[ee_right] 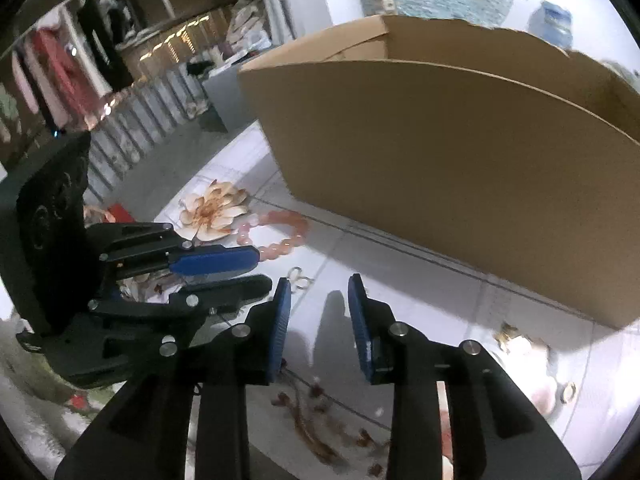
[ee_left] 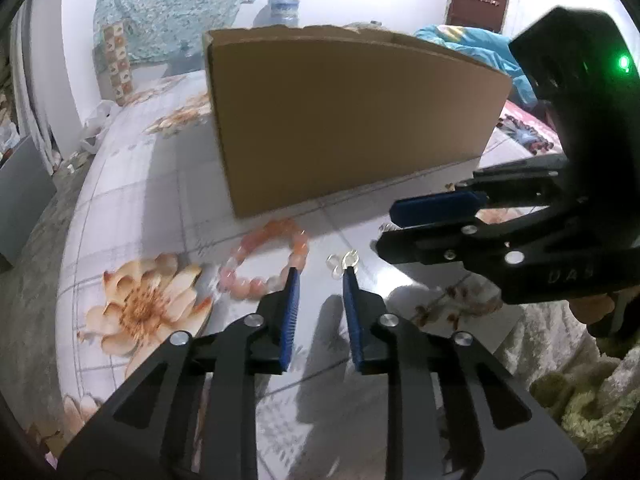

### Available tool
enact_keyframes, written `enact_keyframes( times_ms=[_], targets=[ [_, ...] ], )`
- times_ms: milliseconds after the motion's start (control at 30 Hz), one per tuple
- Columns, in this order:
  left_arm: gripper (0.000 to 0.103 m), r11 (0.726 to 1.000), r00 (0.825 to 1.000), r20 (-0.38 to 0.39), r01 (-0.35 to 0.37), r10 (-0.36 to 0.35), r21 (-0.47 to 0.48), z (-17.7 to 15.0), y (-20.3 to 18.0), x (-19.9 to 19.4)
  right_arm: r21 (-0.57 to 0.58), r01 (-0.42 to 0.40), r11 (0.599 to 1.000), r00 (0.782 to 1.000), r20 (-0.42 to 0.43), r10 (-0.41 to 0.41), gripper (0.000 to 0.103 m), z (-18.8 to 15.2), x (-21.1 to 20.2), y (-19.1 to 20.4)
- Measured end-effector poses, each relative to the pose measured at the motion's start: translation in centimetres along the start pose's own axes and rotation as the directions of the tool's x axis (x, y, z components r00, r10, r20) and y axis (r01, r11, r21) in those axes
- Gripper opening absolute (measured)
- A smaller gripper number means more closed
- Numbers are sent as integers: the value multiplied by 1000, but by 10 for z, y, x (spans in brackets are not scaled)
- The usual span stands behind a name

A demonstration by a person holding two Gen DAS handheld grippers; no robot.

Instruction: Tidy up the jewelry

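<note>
Nearest the left wrist camera, the left gripper [ee_left: 320,276] hangs low over the flowered tablecloth [ee_left: 168,184], its blue pads parted by a modest gap with nothing between them. The tip of one pad sits beside the pink bead bracelet [ee_left: 264,256], the tip of the other beside a pair of small clear-and-metal rings [ee_left: 342,262] — neither piece is gripped. The right gripper [ee_right: 316,284] is in much the same state: part open, empty, its jaws over bare cloth, with the small rings just off its left pad. It enters the left camera's view from the right side, turned sideways, pointing at those rings.

Judging from this, the step in hand is the reach for a piece of jewelry, with nothing lifted yet. The next move probably calls for settling one set of pads squarely around a single item and closing — the bracelet offers an easy bite on its bead string, while the rings are small and lie flat, so they would want a low, careful pinch. With both grippers crowding one spot, they may need to split the targets.

Beyond the jewelry stands the open cardboard box [ee_left: 352,120], well in from the cloth's near edge and the likely place for the pieces. Another small metal-trimmed item [ee_right: 516,340] lies near the box's right corner, too blurred to name.

The only writing is raised lettering on the right gripper's body, seemingly "UA" followed by more that cannot be read; the box face is blank.
</note>
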State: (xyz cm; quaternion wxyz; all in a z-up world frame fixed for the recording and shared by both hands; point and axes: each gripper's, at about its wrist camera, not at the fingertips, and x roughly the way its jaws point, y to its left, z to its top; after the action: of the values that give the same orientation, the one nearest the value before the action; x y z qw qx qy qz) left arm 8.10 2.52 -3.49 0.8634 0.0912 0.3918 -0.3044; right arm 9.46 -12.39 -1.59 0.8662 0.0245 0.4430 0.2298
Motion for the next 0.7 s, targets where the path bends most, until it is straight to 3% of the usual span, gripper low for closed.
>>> enact_keyframes(
  times_ms=[167, 433, 567, 633, 700],
  targets=[
    [35, 1000, 1000, 6, -8, 8, -12, -8, 5, -7, -30, 18, 999, 1000, -3, -18, 30, 2, 10, 16],
    [52, 1000, 1000, 25, -1, 1, -14, -16, 12, -13, -121, 139, 983, 990, -13, -142, 30, 1, 24, 41],
    [55, 1000, 999, 35, 6, -6, -11, -17, 13, -14, -132, 155, 979, 987, -27, -160, 19, 3, 25, 45],
    [55, 1000, 999, 40, 10, -10, -13, -18, 14, -15, -133, 159, 978, 986, -31, -164, 19, 4, 25, 46],
    [55, 1000, 999, 43, 14, -13, -15, -18, 16, -15, -134, 161, 978, 986, -31, -166, 6, 5, 24, 48]
  ],
)
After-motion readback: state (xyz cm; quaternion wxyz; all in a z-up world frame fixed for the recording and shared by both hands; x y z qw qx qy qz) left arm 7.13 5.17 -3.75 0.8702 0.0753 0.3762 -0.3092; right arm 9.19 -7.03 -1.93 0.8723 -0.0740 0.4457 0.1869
